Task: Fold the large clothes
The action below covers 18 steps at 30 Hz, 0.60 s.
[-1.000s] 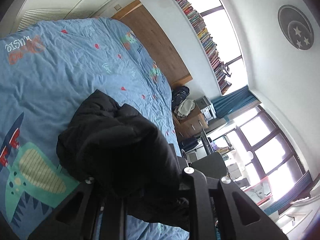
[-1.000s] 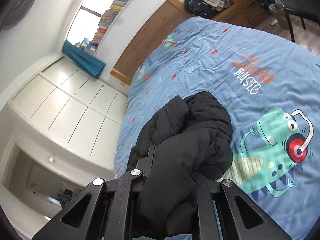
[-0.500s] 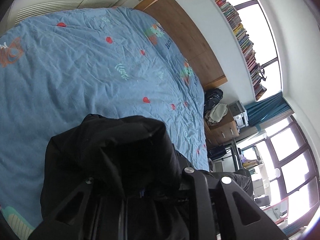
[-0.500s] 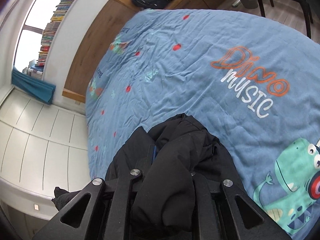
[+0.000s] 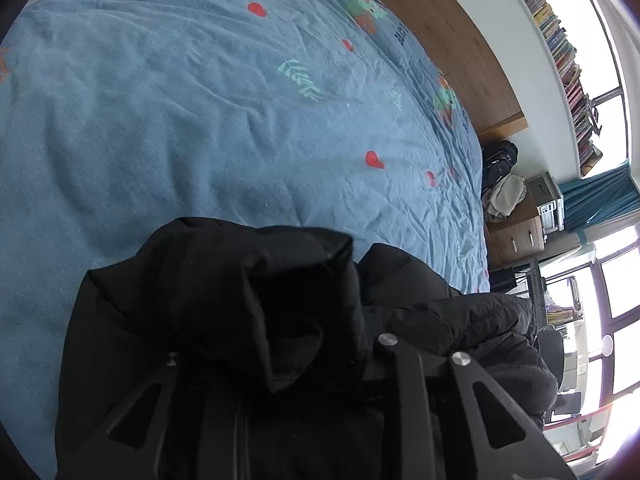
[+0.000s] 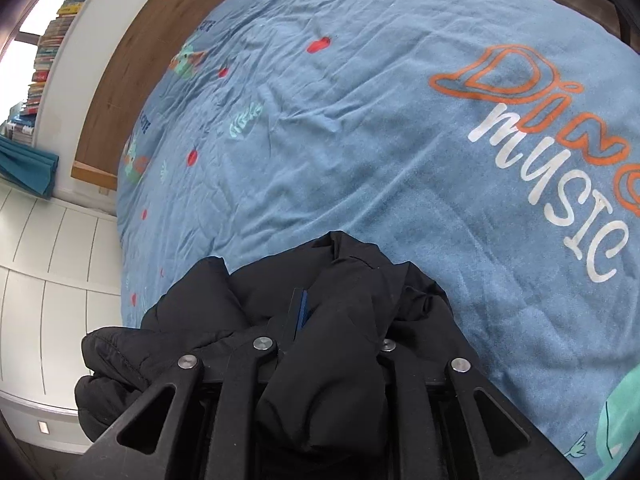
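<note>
Now laying a black padded jacket down onto the blue bedspread, at the lower middle of both wrist views. Left hand-held gripper with a thick fold of jacket between its fingers; jaws just been opening, and hard to tell in the dark cloth whether the pads still press. Right hand-held gripper likewise carrying a bunched fold between its fingers, jaws just been opening, grip probably loosening but unclear.

Judged as an early step: garment bunched, not yet spread flat. Next move likely calls for letting go cleanly, then taking the hem or shoulders and pulling them apart to flatten the jacket before any fold.

Readable on the bedspread, right side of the right wrist view: "Dino" in orange outline, cut by the frame edge, and "MUSIC" in white. Small dark lettering near the wooden headboard too small to read.
</note>
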Available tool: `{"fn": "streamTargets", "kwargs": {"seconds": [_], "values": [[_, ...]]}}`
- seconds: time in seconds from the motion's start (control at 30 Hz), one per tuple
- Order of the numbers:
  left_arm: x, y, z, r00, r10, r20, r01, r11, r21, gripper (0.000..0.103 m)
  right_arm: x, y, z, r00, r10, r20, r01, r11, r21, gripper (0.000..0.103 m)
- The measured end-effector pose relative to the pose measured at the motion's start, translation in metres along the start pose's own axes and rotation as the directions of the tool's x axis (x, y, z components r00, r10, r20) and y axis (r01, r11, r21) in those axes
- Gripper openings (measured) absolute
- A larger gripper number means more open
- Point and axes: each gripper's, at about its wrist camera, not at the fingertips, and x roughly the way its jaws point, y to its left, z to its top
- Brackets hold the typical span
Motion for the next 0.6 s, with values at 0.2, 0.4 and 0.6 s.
{"fn": "streamTargets", "kwargs": {"seconds": [0.2, 0.4, 0.6], "values": [[-0.049, -0.001, 0.012, 0.986, -0.16, 0.05, 0.165, 0.977, -0.136, 0.067, -0.038, -0.01, 0.009, 0.986, 0.154, 0.063, -0.159, 0.984, 0.084, 0.08], [-0.113, -0.011, 0.03, 0.965, -0.207, 0.16, 0.231, 0.962, -0.145, 0.07, -0.091, 0.003, 0.016, 0.976, 0.174, 0.133, -0.177, 0.984, 0.005, 0.085], [-0.157, -0.062, -0.006, 0.985, -0.093, 0.148, 0.078, 0.991, 0.106, 0.07, -0.135, 0.053, -0.024, 0.969, 0.208, 0.131, -0.17, 0.952, -0.256, 0.086]]}}
